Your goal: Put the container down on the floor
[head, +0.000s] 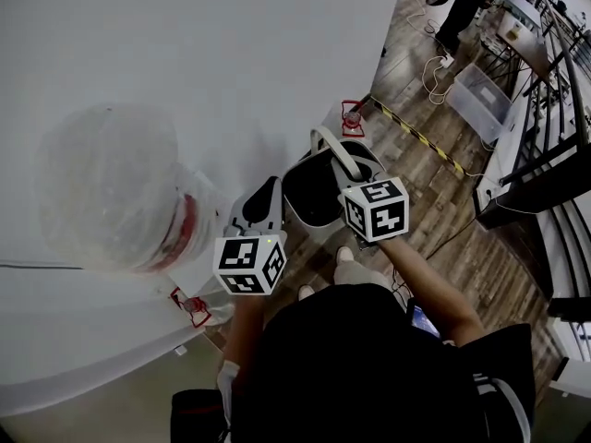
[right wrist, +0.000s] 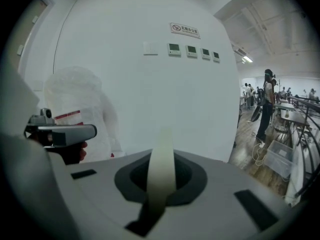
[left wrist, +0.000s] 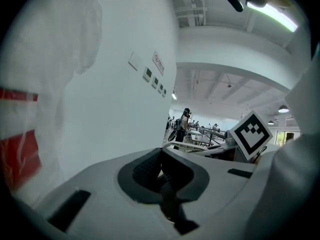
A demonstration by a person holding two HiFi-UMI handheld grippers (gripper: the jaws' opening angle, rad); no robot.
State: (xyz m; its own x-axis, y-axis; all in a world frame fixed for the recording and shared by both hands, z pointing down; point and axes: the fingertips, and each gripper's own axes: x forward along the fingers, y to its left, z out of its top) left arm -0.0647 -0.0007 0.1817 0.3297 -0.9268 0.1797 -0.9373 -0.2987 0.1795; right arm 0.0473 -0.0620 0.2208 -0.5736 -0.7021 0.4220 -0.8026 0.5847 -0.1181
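Observation:
A pale container with a dark inside hangs in front of me above the wood floor, close to the white wall. Its cream handle strap arches over it. My right gripper is shut on that strap; in the right gripper view the handle strap runs up between the jaws of the right gripper. My left gripper is beside the container on its left, apart from it. In the left gripper view the left gripper is shut, with nothing between its dark pads.
A large plastic-wrapped bundle with a red band stands at the left against the wall. Two small red stands sit at the wall's foot. Yellow-black tape, a clear bin, cables and black railings lie to the right.

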